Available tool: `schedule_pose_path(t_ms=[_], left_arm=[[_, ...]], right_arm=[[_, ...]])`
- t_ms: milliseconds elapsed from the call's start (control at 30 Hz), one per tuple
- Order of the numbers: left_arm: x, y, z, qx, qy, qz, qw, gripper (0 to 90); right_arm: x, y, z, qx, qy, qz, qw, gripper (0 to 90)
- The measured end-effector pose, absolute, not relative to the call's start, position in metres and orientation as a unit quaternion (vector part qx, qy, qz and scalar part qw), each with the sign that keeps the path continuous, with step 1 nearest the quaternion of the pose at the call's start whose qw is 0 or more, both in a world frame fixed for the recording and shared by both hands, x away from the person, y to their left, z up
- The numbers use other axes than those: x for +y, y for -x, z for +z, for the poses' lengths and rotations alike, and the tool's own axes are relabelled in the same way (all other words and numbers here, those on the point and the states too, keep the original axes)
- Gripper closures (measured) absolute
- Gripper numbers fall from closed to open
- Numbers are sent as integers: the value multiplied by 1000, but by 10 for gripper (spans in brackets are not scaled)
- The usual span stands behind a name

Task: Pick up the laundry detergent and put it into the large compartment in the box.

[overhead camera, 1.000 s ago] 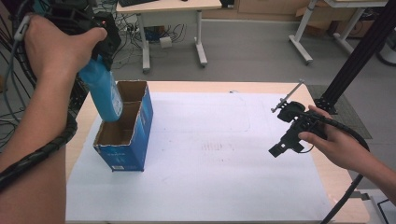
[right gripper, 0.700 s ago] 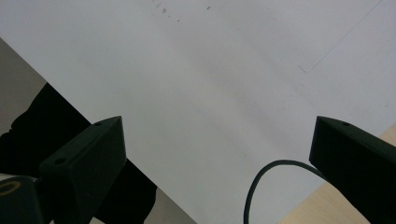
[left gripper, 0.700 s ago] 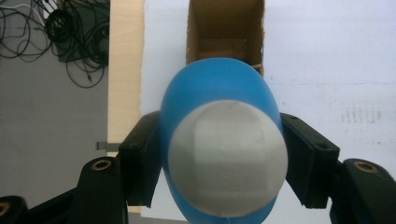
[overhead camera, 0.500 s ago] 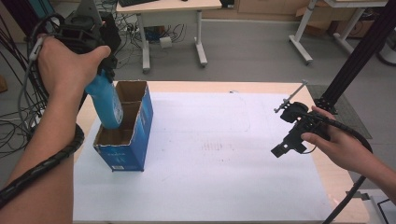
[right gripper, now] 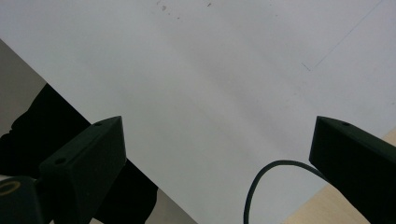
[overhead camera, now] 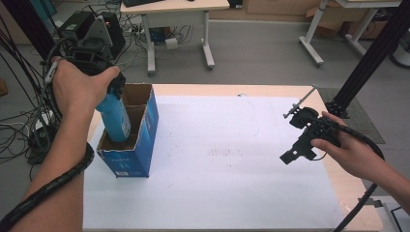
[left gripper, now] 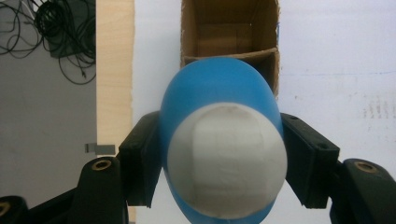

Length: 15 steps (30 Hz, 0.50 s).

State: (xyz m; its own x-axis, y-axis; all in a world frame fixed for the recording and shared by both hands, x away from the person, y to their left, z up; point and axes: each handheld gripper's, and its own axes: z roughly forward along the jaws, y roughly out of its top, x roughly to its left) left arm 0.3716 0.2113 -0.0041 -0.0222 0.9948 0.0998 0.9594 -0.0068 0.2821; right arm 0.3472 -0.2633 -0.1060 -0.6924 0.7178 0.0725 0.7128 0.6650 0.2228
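While the left gripper (left gripper: pixel 224 154) clamped the blue bottle (overhead camera: pixel 114 118) just above the cardboard box (overhead camera: pixel 129 145), catching the divider below could have tipped it; the right gripper (right gripper: pixel 219 154) hung open.

A white sheet (overhead camera: pixel 217 159) covers the wooden table (overhead camera: pixel 338 179) below the grippers. Far beyond them stand a desk (overhead camera: pixel 174 7) and tangled cables (overhead camera: pixel 14 130) on the floor.

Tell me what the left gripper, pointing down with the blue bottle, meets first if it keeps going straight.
Likely the floor of the open cardboard box's near compartment: the blue bottle in the left gripper is partly inside; remaining depth is unclear.
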Motion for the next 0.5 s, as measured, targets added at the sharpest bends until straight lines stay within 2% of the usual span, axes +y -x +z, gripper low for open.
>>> schedule_pose_path(t_ms=[500], left_arm=[[209,-374,-39,698,-701,135,53,372]], right_arm=[[-263,-344,-107,913,-390,118,11,39]])
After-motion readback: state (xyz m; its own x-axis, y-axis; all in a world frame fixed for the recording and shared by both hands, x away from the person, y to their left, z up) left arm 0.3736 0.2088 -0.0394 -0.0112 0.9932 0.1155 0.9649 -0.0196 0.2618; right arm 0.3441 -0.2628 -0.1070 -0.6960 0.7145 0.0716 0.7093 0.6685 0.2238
